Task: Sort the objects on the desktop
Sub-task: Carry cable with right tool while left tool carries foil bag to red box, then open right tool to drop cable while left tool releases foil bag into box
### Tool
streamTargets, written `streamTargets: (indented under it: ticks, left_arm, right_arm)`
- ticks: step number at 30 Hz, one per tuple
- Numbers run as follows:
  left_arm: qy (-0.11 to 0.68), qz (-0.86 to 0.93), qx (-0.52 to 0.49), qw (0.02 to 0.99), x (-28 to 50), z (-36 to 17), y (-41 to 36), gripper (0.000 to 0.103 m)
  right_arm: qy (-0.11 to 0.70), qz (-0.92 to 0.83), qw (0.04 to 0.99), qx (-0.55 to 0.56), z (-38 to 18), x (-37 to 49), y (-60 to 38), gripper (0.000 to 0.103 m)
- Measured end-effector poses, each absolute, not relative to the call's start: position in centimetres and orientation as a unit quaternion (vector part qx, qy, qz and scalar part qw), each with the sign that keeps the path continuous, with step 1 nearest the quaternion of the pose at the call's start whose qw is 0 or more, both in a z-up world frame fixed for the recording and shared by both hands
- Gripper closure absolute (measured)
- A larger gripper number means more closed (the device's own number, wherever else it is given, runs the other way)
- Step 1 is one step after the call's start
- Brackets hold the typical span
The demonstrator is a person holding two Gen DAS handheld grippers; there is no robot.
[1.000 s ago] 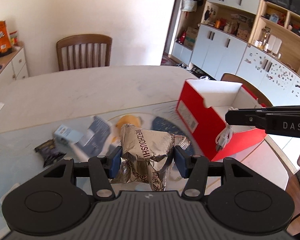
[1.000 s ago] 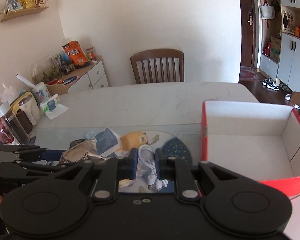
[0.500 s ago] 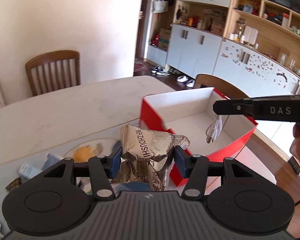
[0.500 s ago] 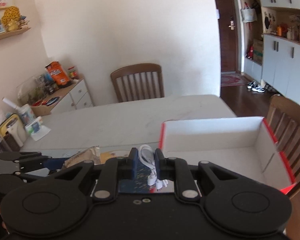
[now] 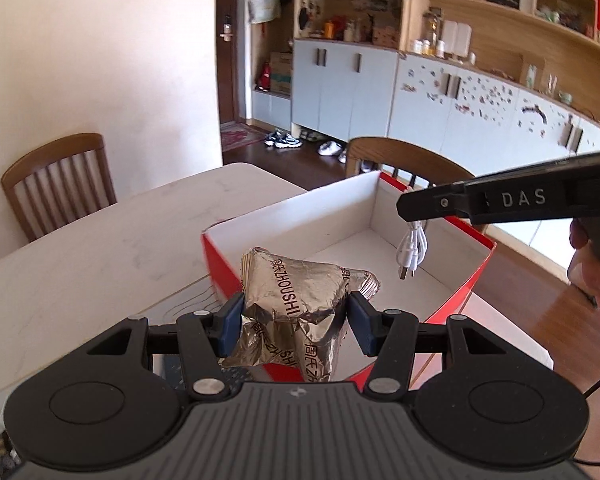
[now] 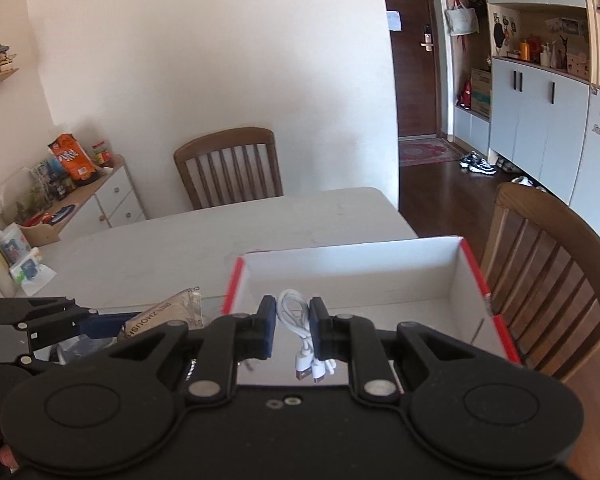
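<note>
Clamping a crinkled silver foil snack packet (image 5: 300, 300), the left gripper (image 5: 296, 320) hangs over the near rim of the red cardboard box with white inside (image 5: 364, 216); the right gripper (image 6: 293, 328) pinches a coiled white USB cable (image 6: 300, 320) above its bare floor.

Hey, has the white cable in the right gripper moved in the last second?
Yes. The white cable, clamped in the right gripper, was hanging outside the red box near its front corner; now it hangs over the box's white interior.

The snack bag (image 5: 300, 300) is crinkled silver with dark lettering, the cable (image 6: 300, 320) white, the box (image 5: 476, 280) red outside, white inside; the desk (image 5: 100, 256) pale marble.
</note>
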State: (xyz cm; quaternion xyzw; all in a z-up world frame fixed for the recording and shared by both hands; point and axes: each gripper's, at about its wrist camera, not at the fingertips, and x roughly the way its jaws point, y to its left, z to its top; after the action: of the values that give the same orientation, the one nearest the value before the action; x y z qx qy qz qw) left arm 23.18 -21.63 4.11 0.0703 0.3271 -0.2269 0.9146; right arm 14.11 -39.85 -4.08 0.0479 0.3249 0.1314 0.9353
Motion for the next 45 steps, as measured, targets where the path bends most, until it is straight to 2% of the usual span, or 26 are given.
streamTargets:
  ticks: [8, 25, 41, 45]
  left_arm:
    - [0.344, -0.252, 0.111, 0.898, 26.3, 2.0, -25.6, 0.049]
    - [0.430, -0.283, 0.155, 0.843, 32.0, -2.8, -30.9, 0.049]
    - [0.514, -0.283, 0.166, 0.792, 34.3, -5.2, -31.5, 0.048]
    - [0.526, -0.281, 0.177, 0.783, 34.5, -5.4, -31.8, 0.048]
  right_arm:
    - [0.354, 0.107, 0.929, 0.015, -6.2, 16.3, -41.9, 0.086]
    - [0.439, 0.075, 0.895, -0.016, -12.3, 20.9, -44.3, 0.087]
    - [0.475, 0.092, 0.875, -0.025, -14.7, 24.6, -43.6, 0.086]
    - [0.479, 0.094, 0.872, -0.026, -14.8, 25.2, -43.4, 0.082]
